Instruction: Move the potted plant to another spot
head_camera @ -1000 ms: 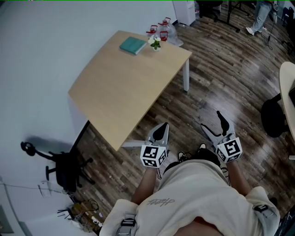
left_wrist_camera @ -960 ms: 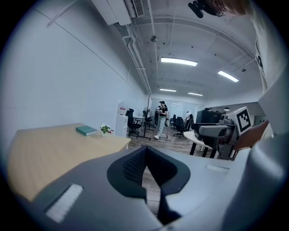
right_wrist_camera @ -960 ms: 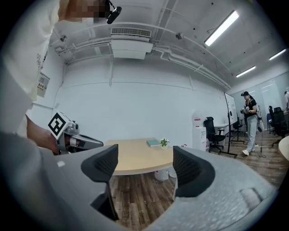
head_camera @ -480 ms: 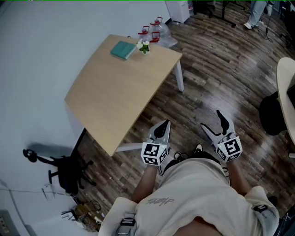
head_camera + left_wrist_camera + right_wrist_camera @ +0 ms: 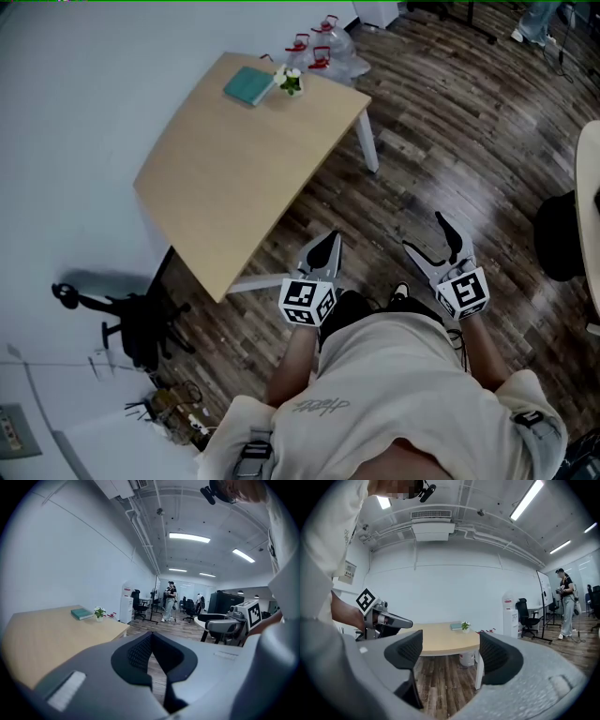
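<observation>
A small potted plant (image 5: pixel 290 82) with white flowers stands at the far corner of the light wooden table (image 5: pixel 234 178), beside a teal book (image 5: pixel 247 86). The plant (image 5: pixel 99 614) is small and distant in the left gripper view, and the plant (image 5: pixel 465 626) is just as far off in the right gripper view. My left gripper (image 5: pixel 325 255) is shut and holds nothing, close to my body, off the table's near edge. Over the floor, my right gripper (image 5: pixel 432 242) stands open and empty.
A black office chair (image 5: pixel 131 323) stands left of the table by the wall. Clear water jugs with red caps (image 5: pixel 312 49) sit on the floor behind the table. Another round table edge (image 5: pixel 591 187) and a dark chair (image 5: pixel 561 230) are at the right. People stand far off.
The view has shifted slightly; the table and plant sit a little higher in the head view. Both grippers stay near my body, the right one raised slightly.
</observation>
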